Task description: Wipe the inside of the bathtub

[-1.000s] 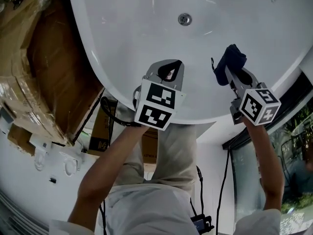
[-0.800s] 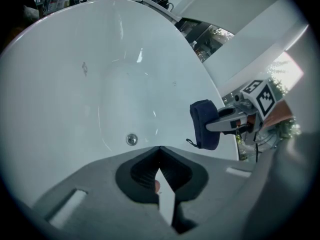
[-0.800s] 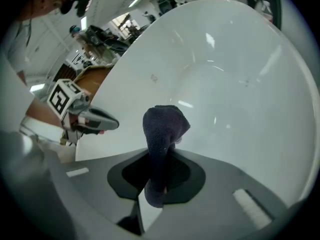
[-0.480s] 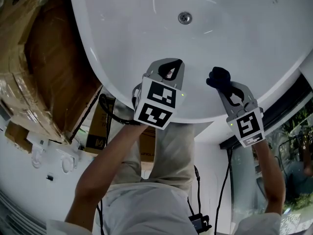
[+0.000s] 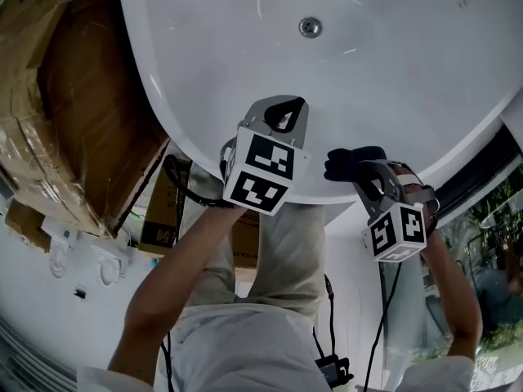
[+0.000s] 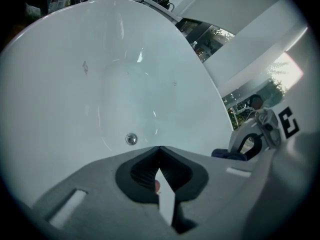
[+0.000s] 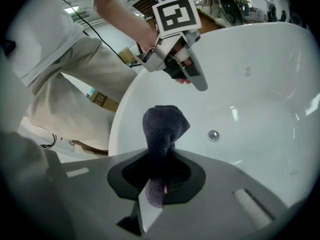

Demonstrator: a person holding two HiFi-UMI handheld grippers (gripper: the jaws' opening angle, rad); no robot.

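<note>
The right gripper point(image 5: 369, 172) pinched a dark cloth point(image 7: 163, 128) near the rim of the bathtub point(image 5: 409, 80), at about 5 o'clock from the drain point(image 5: 309, 28). The left gripper point(image 5: 282, 114) hovered at 6 o'clock, pressed together on nothing. Wiping well likely meant pressing the cloth flat and overlapping strokes toward the drain.

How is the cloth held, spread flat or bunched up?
Bunched. The cloth stands up as a dark rounded wad, clamped in the right gripper, with no flat sheet showing.
</note>
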